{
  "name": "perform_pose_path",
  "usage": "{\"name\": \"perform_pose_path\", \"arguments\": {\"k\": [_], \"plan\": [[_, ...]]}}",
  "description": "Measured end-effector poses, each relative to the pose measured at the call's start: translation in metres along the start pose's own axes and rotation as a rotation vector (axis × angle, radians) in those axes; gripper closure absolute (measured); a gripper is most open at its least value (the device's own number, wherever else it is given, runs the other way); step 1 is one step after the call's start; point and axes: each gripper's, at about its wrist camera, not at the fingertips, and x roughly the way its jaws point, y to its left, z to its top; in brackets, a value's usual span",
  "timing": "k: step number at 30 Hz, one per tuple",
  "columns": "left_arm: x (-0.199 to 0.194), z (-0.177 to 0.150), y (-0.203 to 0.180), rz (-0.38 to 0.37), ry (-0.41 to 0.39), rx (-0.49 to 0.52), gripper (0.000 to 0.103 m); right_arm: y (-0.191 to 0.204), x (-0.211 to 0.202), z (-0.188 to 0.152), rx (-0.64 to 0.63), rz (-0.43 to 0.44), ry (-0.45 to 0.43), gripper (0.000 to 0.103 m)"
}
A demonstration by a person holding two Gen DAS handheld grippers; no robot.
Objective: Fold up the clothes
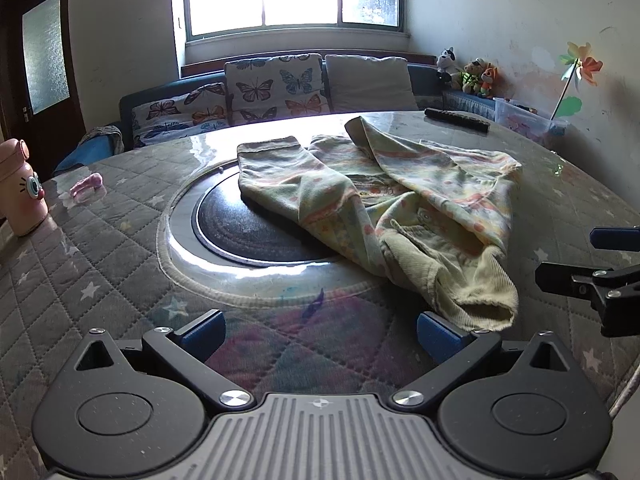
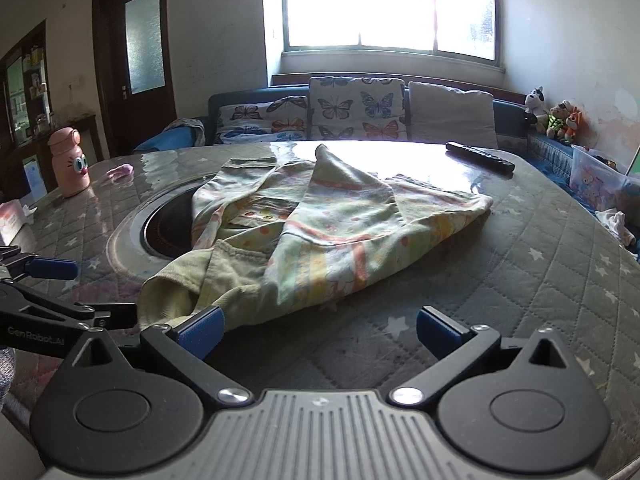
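A small pale green child's garment (image 1: pixel 384 208) with orange and yellow print lies crumpled on the round table, partly over the black inset hob (image 1: pixel 248 232). Its ribbed cuff (image 1: pixel 476 300) points toward me. My left gripper (image 1: pixel 320 334) is open and empty, just short of the cuff. My right gripper (image 2: pixel 318 330) is open and empty at the garment's (image 2: pixel 320 232) near edge, its left finger (image 2: pixel 200 332) beside the cloth. Each gripper shows at the edge of the other's view.
The table has a quilted star-pattern cover (image 1: pixel 80 280) under glass. A pink bottle (image 1: pixel 20 188) and a small pink item (image 1: pixel 86 188) sit at the left. A black remote (image 1: pixel 456 119) lies at the far side. A sofa (image 1: pixel 280 88) stands behind.
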Motion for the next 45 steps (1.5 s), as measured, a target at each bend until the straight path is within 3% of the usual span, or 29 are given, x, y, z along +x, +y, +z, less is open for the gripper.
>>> {"name": "perform_pose_path", "arguments": {"k": [24,45], "plan": [[-0.004,-0.005,-0.003,-0.005,0.035,0.007,0.000,0.023,-0.006,-0.015,0.047,-0.051,0.035,0.000],[0.011,0.006,-0.002,0.001,0.057,0.011,0.000,0.013,-0.002,-0.010,0.106,-0.105,0.064,0.000]]}}
